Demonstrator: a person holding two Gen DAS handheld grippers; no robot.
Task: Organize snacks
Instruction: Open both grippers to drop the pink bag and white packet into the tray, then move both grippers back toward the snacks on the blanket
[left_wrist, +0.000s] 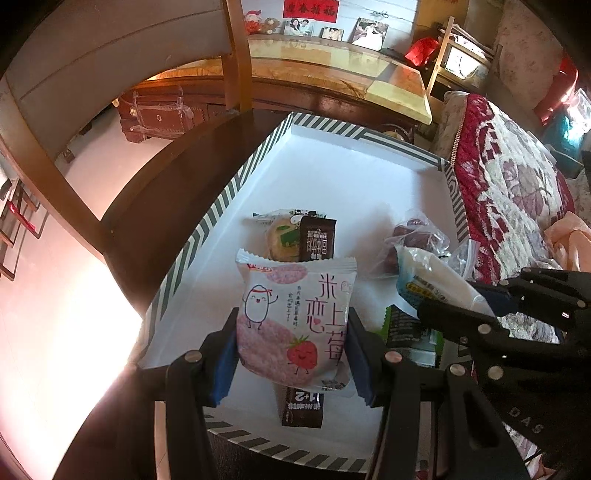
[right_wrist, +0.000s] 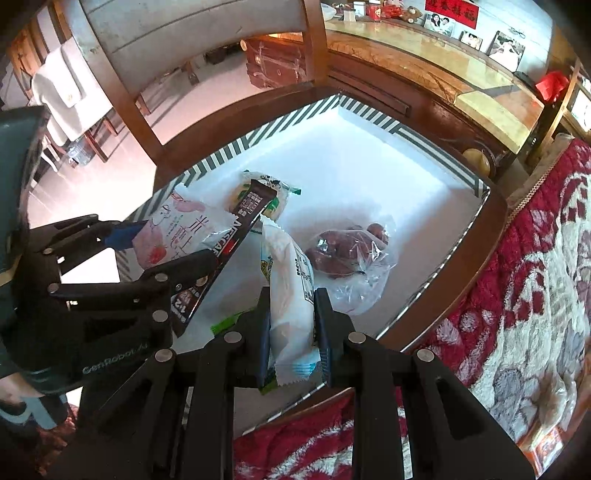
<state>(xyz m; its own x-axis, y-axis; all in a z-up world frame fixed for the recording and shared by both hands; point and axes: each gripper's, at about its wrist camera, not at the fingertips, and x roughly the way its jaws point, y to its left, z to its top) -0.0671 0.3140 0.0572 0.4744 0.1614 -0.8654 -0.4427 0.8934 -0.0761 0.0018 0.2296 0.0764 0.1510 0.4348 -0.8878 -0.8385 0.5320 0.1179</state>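
Note:
A white tray with a striped rim (left_wrist: 258, 147) (right_wrist: 369, 114) sits on a dark wooden chair seat. My left gripper (left_wrist: 291, 332) is shut on a pink strawberry rice-cracker packet (left_wrist: 295, 321) (right_wrist: 173, 232), held above the tray's near end. My right gripper (right_wrist: 291, 314) (left_wrist: 491, 306) is shut on a white and blue snack packet (right_wrist: 291, 291) (left_wrist: 436, 280) over the tray. In the tray lie a round biscuit packet (left_wrist: 280, 232) (right_wrist: 273, 199), a dark brown coffee stick (left_wrist: 317, 240) (right_wrist: 243, 218), a clear bag of red dates (left_wrist: 413, 240) (right_wrist: 347, 251) and a green packet (left_wrist: 406, 325).
The chair's wooden back (left_wrist: 232, 55) rises behind the tray. A bed with a red floral quilt (left_wrist: 517, 184) (right_wrist: 535, 295) lies to the right. A wooden cabinet with photos (left_wrist: 332, 62) stands behind. Pale floor (left_wrist: 55, 295) is on the left.

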